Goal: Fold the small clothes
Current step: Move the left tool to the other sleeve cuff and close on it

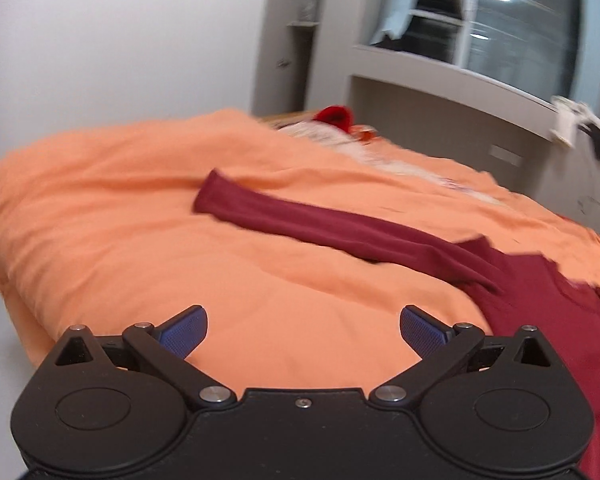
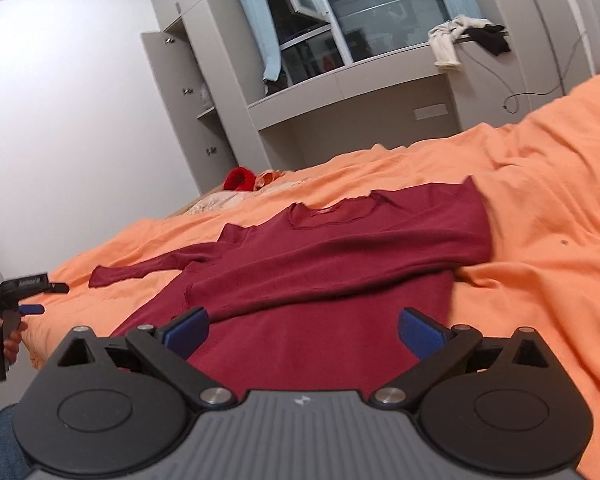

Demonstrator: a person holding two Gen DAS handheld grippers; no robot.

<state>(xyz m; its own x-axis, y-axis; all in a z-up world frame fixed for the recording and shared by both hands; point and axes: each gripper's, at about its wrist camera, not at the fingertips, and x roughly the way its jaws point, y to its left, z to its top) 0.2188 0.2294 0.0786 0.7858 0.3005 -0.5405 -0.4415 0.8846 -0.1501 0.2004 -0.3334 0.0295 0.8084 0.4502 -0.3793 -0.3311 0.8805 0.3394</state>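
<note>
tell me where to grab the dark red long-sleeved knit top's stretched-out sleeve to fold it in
Pinch the cuff end of the dark red long-sleeved knit top, coming from its far, open side with the left gripper: that sleeve lies flat and straight on the orange bedcover, free-ended.

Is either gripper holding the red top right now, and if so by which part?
Nothing is held. The left gripper and right gripper are open, off the dark red top.

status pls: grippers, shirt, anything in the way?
Left hand-held gripper open, empty. Right hand-held gripper open, empty. Maroon shirt on orange bedspread, one sleeve folded across, other outstretched. Nothing blocking.
</note>
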